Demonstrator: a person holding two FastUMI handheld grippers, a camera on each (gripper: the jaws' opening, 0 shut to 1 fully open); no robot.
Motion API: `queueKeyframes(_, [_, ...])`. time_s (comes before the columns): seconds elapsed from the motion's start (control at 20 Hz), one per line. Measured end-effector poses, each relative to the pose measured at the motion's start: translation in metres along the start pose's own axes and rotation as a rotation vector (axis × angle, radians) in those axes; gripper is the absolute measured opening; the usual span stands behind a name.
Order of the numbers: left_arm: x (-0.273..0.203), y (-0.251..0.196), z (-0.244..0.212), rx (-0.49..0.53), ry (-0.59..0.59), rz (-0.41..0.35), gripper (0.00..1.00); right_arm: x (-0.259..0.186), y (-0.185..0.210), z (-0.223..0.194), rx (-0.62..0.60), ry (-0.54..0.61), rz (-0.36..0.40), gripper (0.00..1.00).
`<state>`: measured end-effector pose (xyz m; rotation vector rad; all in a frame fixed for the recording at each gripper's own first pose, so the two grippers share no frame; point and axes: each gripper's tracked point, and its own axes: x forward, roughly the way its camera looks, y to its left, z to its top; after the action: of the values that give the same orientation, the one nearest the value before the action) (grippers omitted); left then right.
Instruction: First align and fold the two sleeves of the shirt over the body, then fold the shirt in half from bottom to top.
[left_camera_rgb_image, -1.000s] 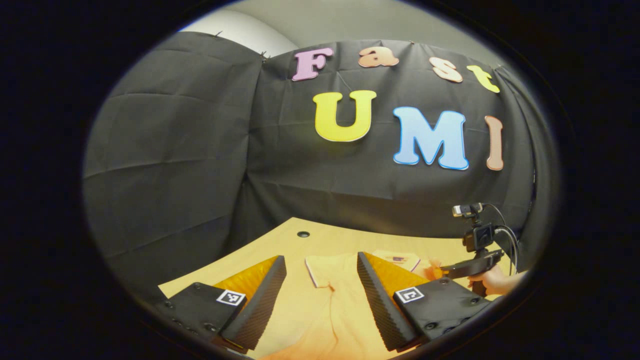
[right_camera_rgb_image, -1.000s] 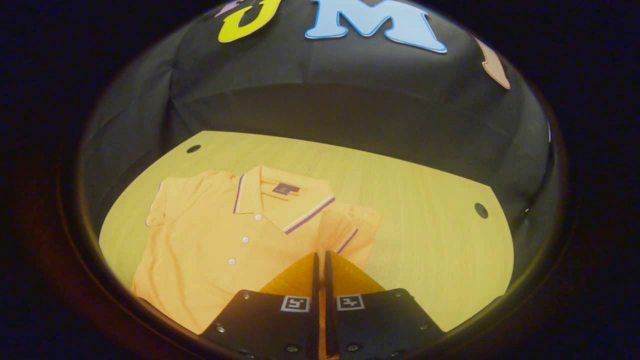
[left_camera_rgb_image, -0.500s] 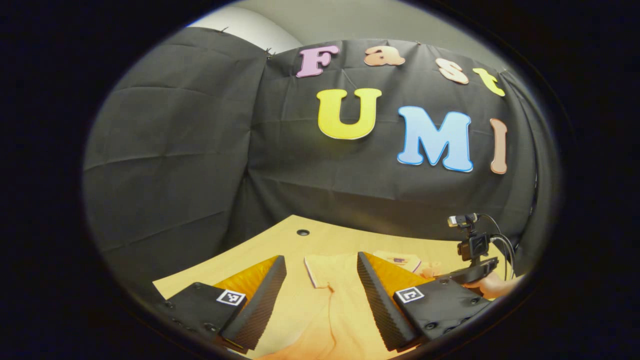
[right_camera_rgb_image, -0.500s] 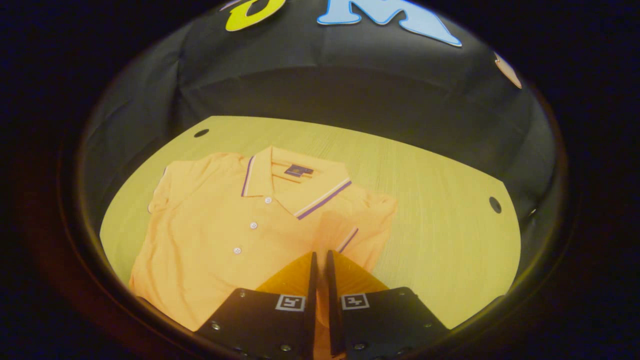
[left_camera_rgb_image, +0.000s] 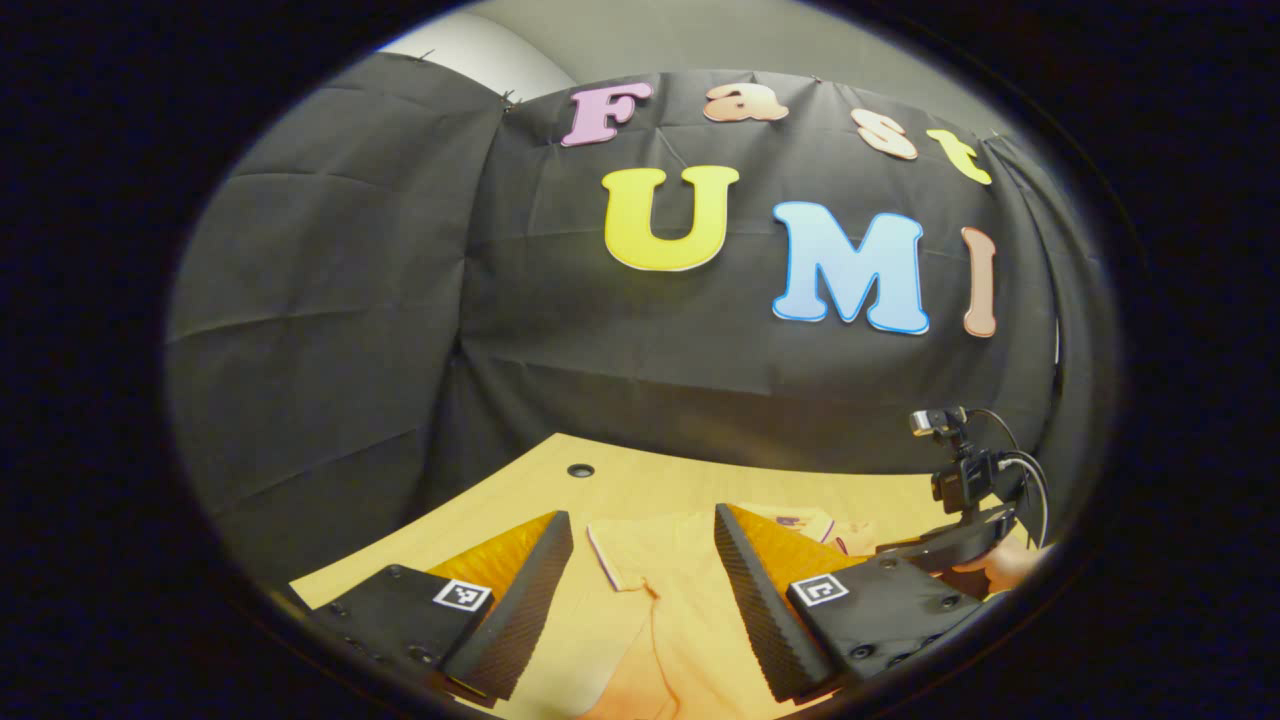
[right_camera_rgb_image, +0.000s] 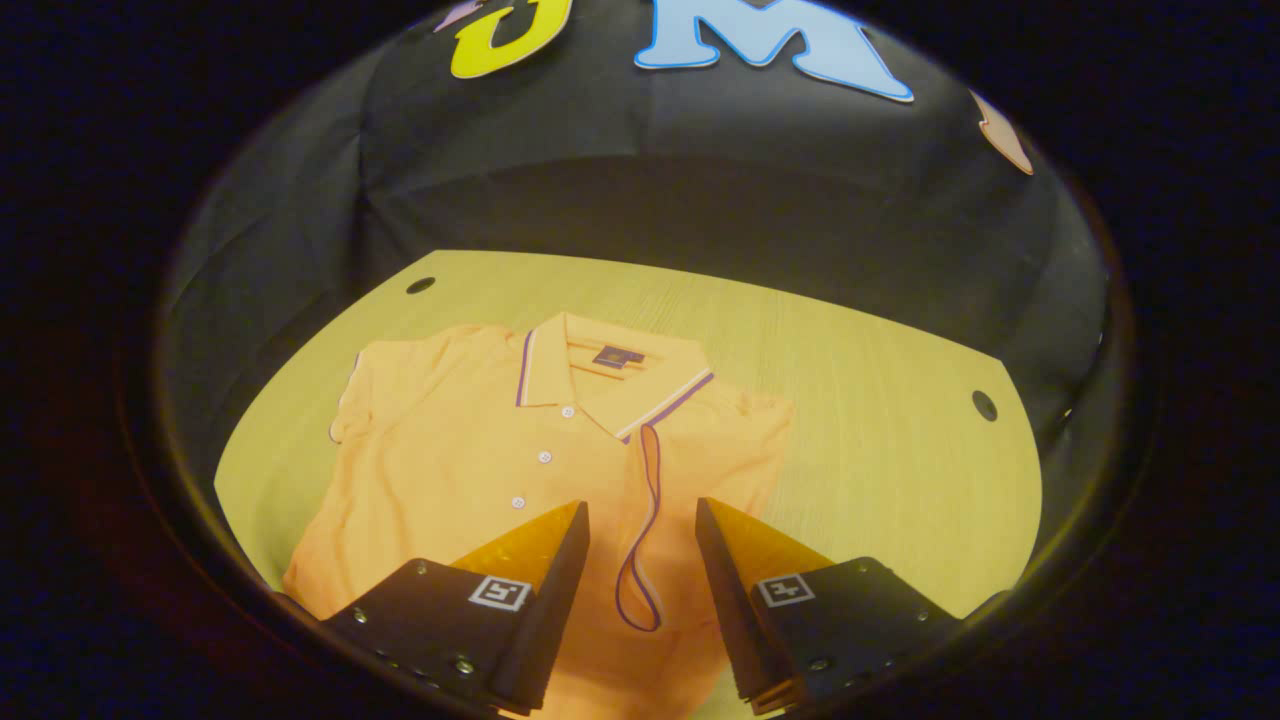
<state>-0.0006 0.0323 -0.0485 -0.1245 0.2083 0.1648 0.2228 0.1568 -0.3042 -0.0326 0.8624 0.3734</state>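
An orange polo shirt (right_camera_rgb_image: 470, 470) lies face up on the wooden table (right_camera_rgb_image: 880, 470), collar (right_camera_rgb_image: 610, 375) towards the wall. The sleeve nearer the table's middle is folded over the body, and its purple-trimmed cuff (right_camera_rgb_image: 640, 540) lies between the fingers of my open right gripper (right_camera_rgb_image: 642, 505), which holds nothing. The other sleeve (right_camera_rgb_image: 345, 420) is spread out at the shirt's left edge. In the left gripper view, my left gripper (left_camera_rgb_image: 640, 515) hovers open above that sleeve (left_camera_rgb_image: 640, 560). The right gripper (left_camera_rgb_image: 895, 547) and the hand (left_camera_rgb_image: 1010, 565) holding it are at the far right.
The black cloth wall stands close behind the table. Two round cable holes (right_camera_rgb_image: 420, 285) (right_camera_rgb_image: 985, 405) sit near the table's back corners; one cable hole (left_camera_rgb_image: 580, 470) is ahead of the left gripper. Bare wood stretches right of the shirt.
My right gripper has opened and let go of the sleeve, which now lies flat over the shirt's body. The left gripper stayed open and shifted slightly.
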Motion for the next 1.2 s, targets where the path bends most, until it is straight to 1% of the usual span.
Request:
queueKeyframes(0.05, [0.001, -0.001, -0.001, -0.002, 0.006, -0.010, 0.93, -0.008, 0.004, 0.004, 0.013, -0.015, 0.005, 0.68])
queueKeyframes(0.1, [0.002, -0.002, -0.002, -0.003, 0.009, -0.019, 0.94, -0.017, 0.005, 0.006, 0.024, -0.026, 0.001, 0.83])
queueKeyframes(0.15, [0.003, -0.002, -0.002, -0.003, 0.010, -0.024, 0.94, -0.025, 0.006, 0.010, 0.031, -0.045, -0.006, 0.88])
queueKeyframes(0.2, [0.005, -0.003, -0.003, -0.005, 0.012, -0.030, 0.94, -0.035, 0.009, 0.014, 0.040, -0.063, -0.010, 0.91])
queueKeyframes(0.35, [0.009, -0.003, -0.009, -0.003, 0.038, -0.046, 0.94, -0.068, 0.019, 0.030, 0.054, -0.132, -0.031, 0.92])
queueKeyframes(0.4, [0.010, -0.003, -0.011, -0.001, 0.049, -0.050, 0.94, -0.079, 0.022, 0.034, 0.058, -0.157, -0.041, 0.95])
queueKeyframes(0.6, [0.015, 0.000, -0.020, 0.009, 0.090, -0.070, 0.94, -0.121, 0.040, 0.049, 0.099, -0.242, -0.074, 0.95])
queueKeyframes(0.75, [0.019, 0.001, -0.028, 0.014, 0.127, -0.081, 0.94, -0.149, 0.046, 0.055, 0.128, -0.285, -0.117, 0.95])
queueKeyframes(0.85, [0.022, 0.004, -0.032, 0.023, 0.141, -0.081, 0.94, -0.164, 0.049, 0.055, 0.142, -0.299, -0.147, 0.95])
queueKeyframes(1.05, [0.024, 0.008, -0.044, 0.031, 0.199, -0.081, 0.93, -0.184, 0.054, 0.044, 0.151, -0.296, -0.185, 0.95])
queueKeyframes(1.2, [0.025, 0.014, -0.054, 0.019, 0.240, -0.045, 0.94, -0.195, 0.060, 0.034, 0.171, -0.296, -0.189, 0.95])
